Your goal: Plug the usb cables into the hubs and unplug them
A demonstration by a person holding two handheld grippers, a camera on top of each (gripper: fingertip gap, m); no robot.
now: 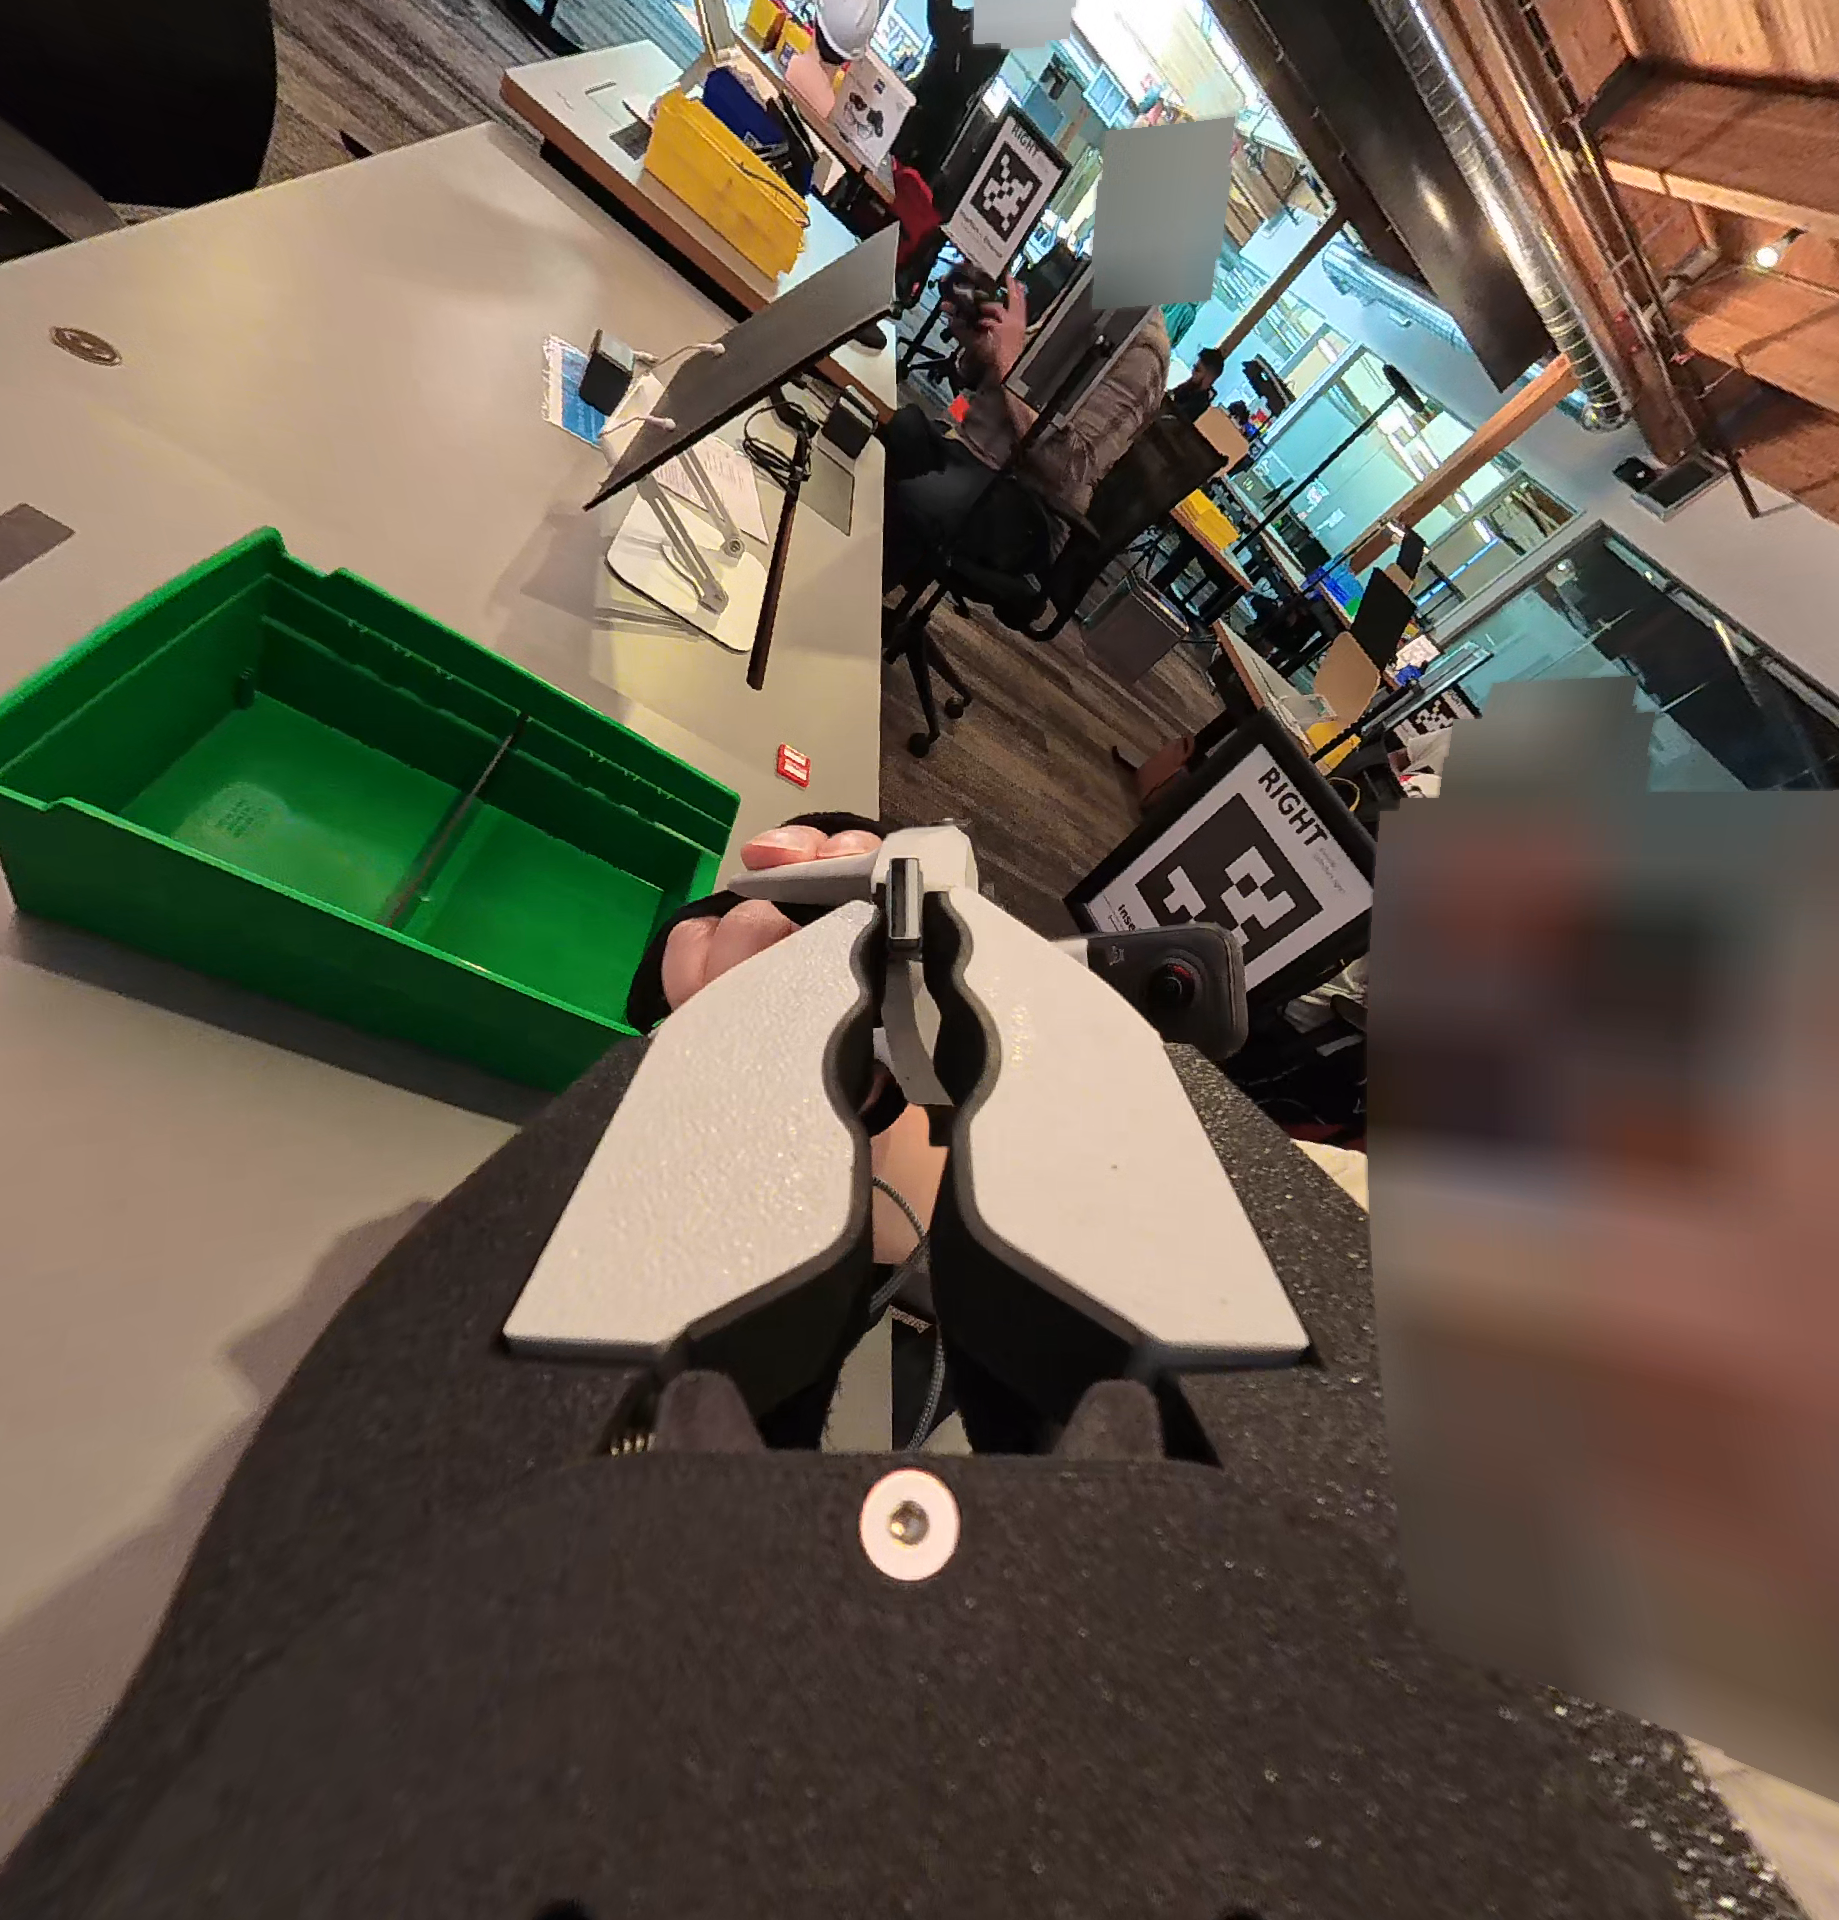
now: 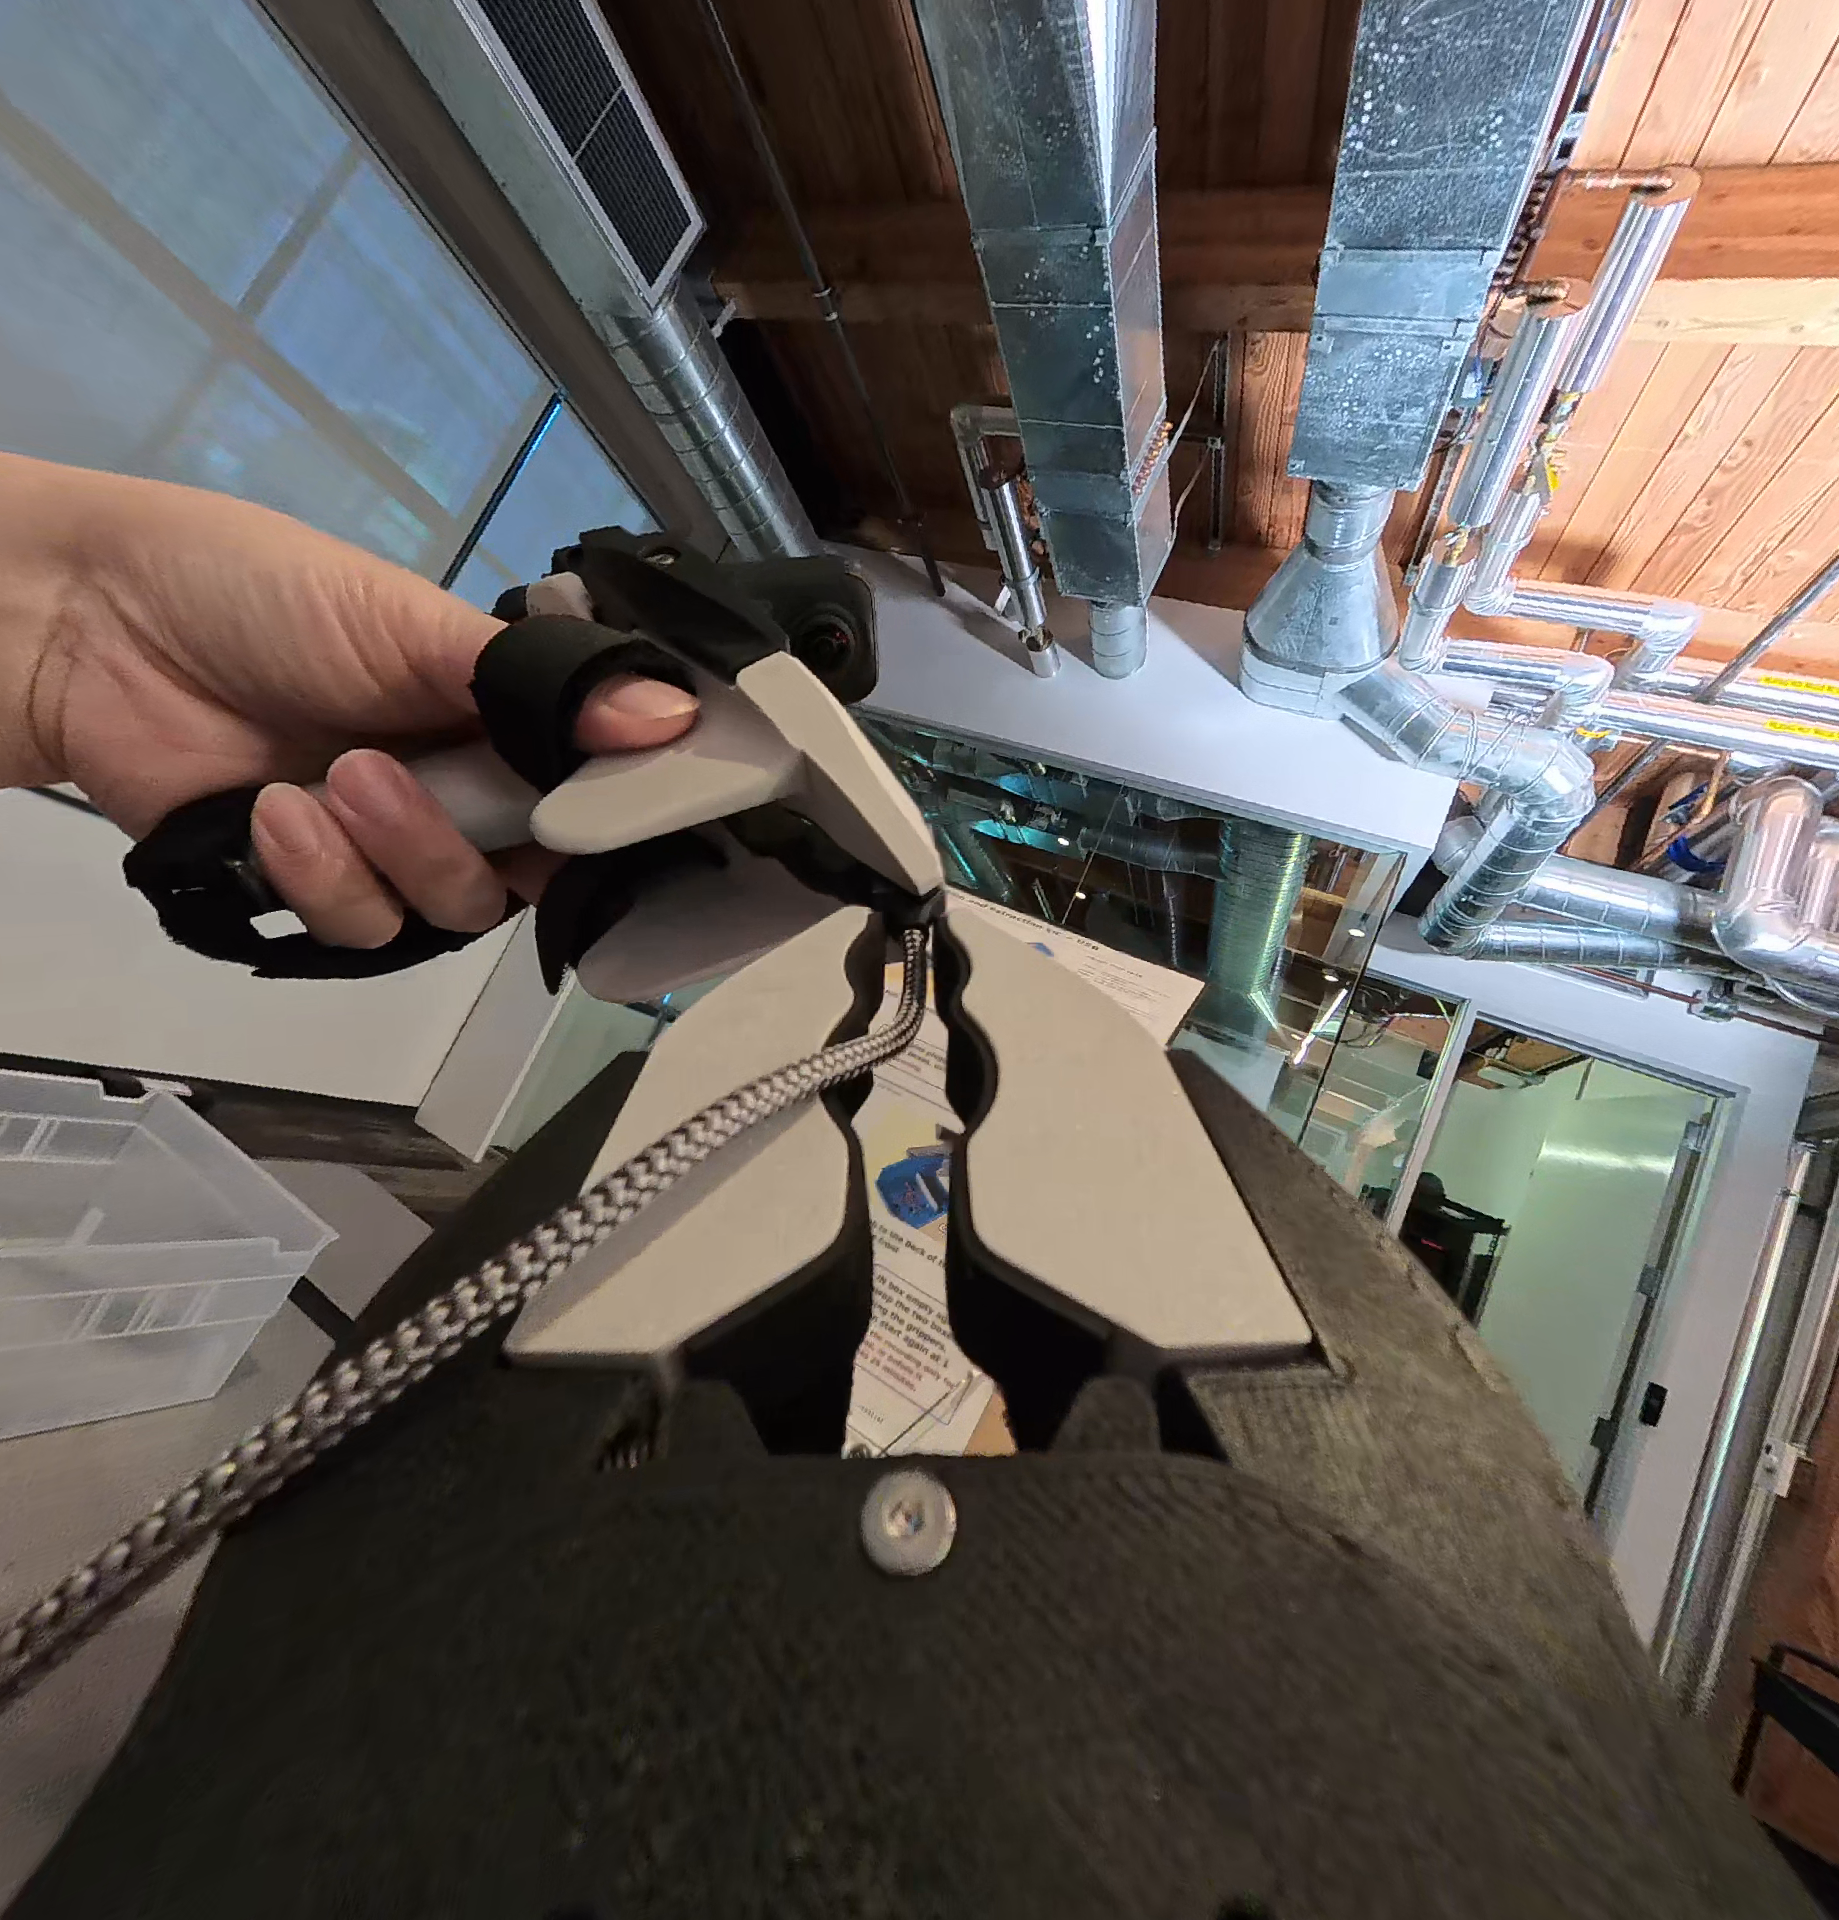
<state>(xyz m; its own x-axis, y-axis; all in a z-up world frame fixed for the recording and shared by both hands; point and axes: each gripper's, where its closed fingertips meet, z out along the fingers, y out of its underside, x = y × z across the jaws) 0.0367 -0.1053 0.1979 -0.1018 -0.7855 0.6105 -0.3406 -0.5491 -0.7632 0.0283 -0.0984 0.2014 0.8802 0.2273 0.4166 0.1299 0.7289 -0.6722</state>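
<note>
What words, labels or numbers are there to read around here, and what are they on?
I will not quote writing; these things bear it.
The near marker board: bold print, legible.
The far marker board: print too small.
The small red label: too small.
The green bin floor: moulded text, too faint.
The instruction sheet behind the jaws: mostly hidden.
The yellow pipe tags: blurred.

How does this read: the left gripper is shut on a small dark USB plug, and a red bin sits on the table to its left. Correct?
Not quite. The bin is green, not red, as the left wrist view shows. The rest stands: the left gripper is shut on a small dark USB plug, and the bin sits on the table to its left.
</note>
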